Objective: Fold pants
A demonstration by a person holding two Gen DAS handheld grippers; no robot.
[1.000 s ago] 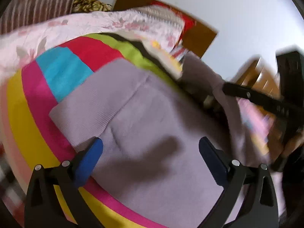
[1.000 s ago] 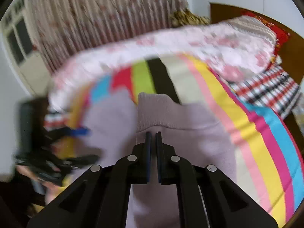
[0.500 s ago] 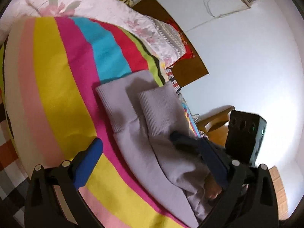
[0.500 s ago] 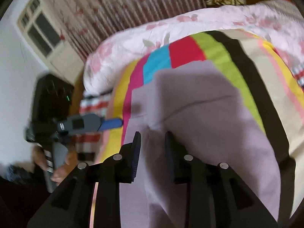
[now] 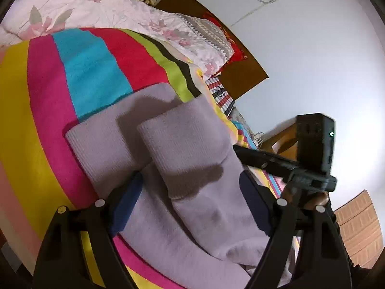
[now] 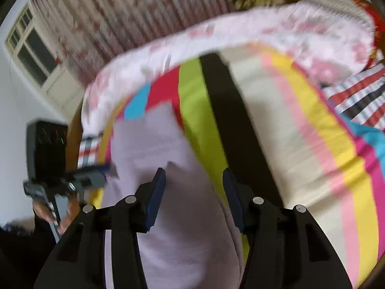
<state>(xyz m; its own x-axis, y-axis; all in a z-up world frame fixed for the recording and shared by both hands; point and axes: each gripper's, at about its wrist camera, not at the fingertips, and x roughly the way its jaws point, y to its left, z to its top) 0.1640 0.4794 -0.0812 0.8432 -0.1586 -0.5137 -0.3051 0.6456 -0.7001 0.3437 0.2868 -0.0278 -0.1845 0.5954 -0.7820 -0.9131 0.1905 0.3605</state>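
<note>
Lilac knit pants (image 5: 187,168) lie on a bright striped blanket (image 5: 48,110), the two ribbed leg cuffs side by side, one leg lying partly over the other. My left gripper (image 5: 190,202) is open above the legs, a little short of the cuffs, holding nothing. The right gripper's body (image 5: 310,159) shows at the right in the left wrist view. In the right wrist view the pants (image 6: 168,207) run under my open, empty right gripper (image 6: 195,192). The left gripper's body (image 6: 60,168) is at the left there.
A floral pink quilt (image 5: 108,16) and pillows (image 5: 211,38) lie at the far side of the bed against a brown headboard (image 5: 240,72). Striped curtains (image 6: 134,12) and a window (image 6: 28,53) stand behind. A plaid sheet (image 6: 361,98) shows at the right.
My right gripper was shut on the pants leg, laid it down beside the other leg and opened. My left gripper stayed open and moved in over the cuffs.
</note>
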